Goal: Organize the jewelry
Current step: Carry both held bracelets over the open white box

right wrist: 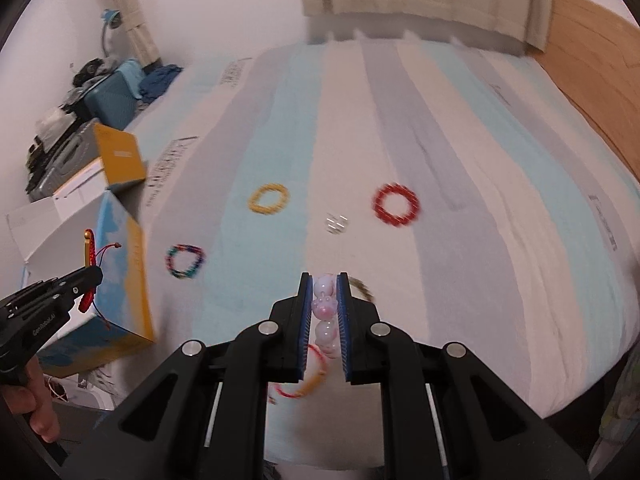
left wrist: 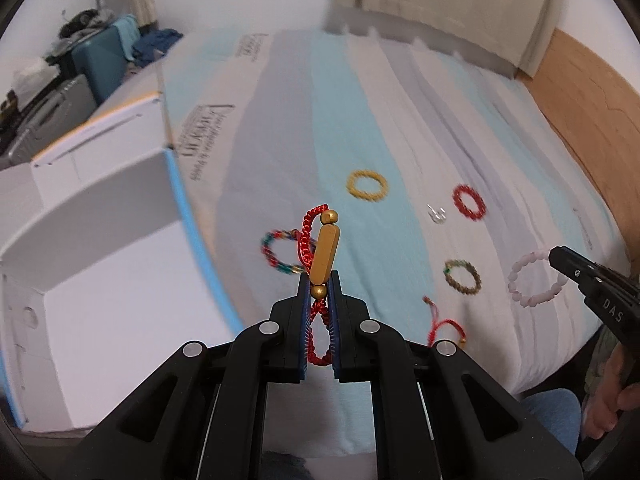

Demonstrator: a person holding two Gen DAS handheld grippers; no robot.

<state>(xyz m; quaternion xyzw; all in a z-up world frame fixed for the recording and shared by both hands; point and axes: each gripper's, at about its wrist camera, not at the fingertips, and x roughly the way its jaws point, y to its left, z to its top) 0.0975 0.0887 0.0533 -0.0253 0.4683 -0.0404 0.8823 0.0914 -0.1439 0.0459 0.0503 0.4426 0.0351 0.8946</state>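
My left gripper (left wrist: pixel 319 280) is shut on a red cord bracelet with a gold bar (left wrist: pixel 325 256), held above the bed next to the open white box (left wrist: pixel 100 240). It also shows in the right wrist view (right wrist: pixel 89 256). My right gripper (right wrist: pixel 324 280) is shut on a pink bead bracelet (right wrist: pixel 325 308); the left wrist view shows this bracelet (left wrist: pixel 534 280) at that gripper's tip (left wrist: pixel 560 258). On the striped bedsheet (right wrist: pixel 480 200) lie a yellow bracelet (right wrist: pixel 268 198), a red one (right wrist: pixel 396 203), a multicolour one (right wrist: pixel 185 261), an olive one (left wrist: pixel 462 277) and another red cord bracelet (left wrist: pixel 442 326).
A small clear piece (right wrist: pixel 337 222) lies between the yellow and red bracelets. The box has blue and yellow sides (right wrist: pixel 124 280) at the bed's left edge. Suitcases and clutter (right wrist: pixel 100 92) stand at the far left. A wooden headboard (right wrist: pixel 592 40) runs along the right.
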